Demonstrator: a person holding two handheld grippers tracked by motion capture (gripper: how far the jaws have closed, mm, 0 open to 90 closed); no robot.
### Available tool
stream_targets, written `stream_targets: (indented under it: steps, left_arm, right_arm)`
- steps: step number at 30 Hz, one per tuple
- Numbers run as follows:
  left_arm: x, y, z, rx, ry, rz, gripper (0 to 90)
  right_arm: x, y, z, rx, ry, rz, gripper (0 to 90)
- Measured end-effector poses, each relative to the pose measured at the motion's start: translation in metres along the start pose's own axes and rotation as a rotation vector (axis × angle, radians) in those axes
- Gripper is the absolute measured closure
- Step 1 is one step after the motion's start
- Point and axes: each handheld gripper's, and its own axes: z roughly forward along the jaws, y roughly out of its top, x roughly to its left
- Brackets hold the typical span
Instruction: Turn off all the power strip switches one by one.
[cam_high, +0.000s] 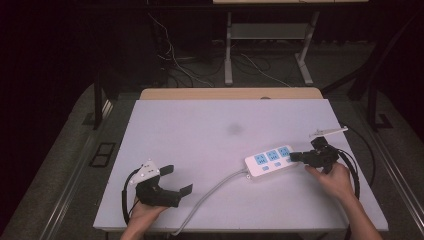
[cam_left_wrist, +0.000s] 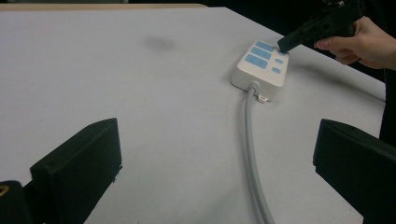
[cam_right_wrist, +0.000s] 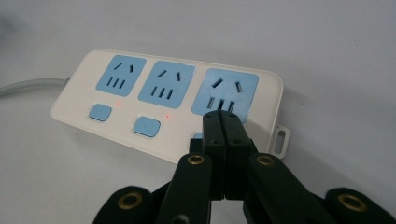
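1. White plastic three-socket power strip with blue outlet faces (cam_high: 271, 160) lies flat on the white worktop (cam_high: 210, 135), toward its right side, grey cord (cam_high: 210, 192) trailing off the strip's left end to the near edge.
2. Right gripper (cam_right_wrist: 222, 122): jaws fully together, holding nothing, tips down on the strip's right end at the third blue switch button (cam_right_wrist: 198, 136). Looks like a press, not a grasp.
3. Left gripper (cam_high: 179, 180): jaws wide apart, empty, well left of the strip, near the cord's run.
4. Handling, my read: rigid shell, light, smooth plastic. It will likely skate on the worktop under a sideways poke, so press straight down. To hold it, pinch across the short width at mid-body; the stiff cord will tug the left end.
5. Hard to see: third button mostly covered by the jaw tips, so its travel and its light can't be read. Small red lights (cam_right_wrist: 117, 103) glow by the other two buttons (cam_right_wrist: 100, 112). Cord's far end runs off the worktop edge; plug unseen.
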Motion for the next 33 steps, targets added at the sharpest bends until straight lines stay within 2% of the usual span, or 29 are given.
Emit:
stream_targets:
  steps: [4, 10, 16, 20, 24, 27, 33]
  left_arm:
    - [0.0, 0.0, 0.0, -0.001, 0.0, -0.003, 0.0]
    - [0.0, 0.0, 0.0, 0.001, -0.001, -0.001, 0.0]
    - [-0.001, 0.0, 0.001, 0.004, -0.008, 0.0, 0.0]
    - [0.0, 0.0, 0.001, 0.006, -0.008, 0.0, 0.0]
    - [-0.001, 0.0, 0.001, 0.007, -0.01, 0.0, 0.0]
    - [0.0, 0.0, 0.002, 0.008, -0.009, -0.002, 0.0]
    - [0.001, 0.0, 0.002, 0.008, -0.008, -0.002, 0.0]
  right_arm:
    - [-0.003, -0.001, 0.0, -0.006, 0.023, 0.028, 89.9]
    - [-0.004, -0.002, 0.0, -0.011, 0.03, 0.03, 90.0]
    - [0.004, -0.001, 0.0, -0.002, -0.026, -0.003, 90.0]
    - [0.014, -0.001, 0.002, 0.012, -0.077, -0.059, 90.0]
    - [0.015, -0.001, 0.002, 0.013, -0.088, -0.073, 90.0]
    - [0.016, -0.001, 0.002, 0.012, -0.089, -0.08, 90.0]
    - [0.011, -0.001, 0.001, 0.008, -0.056, -0.054, 90.0]
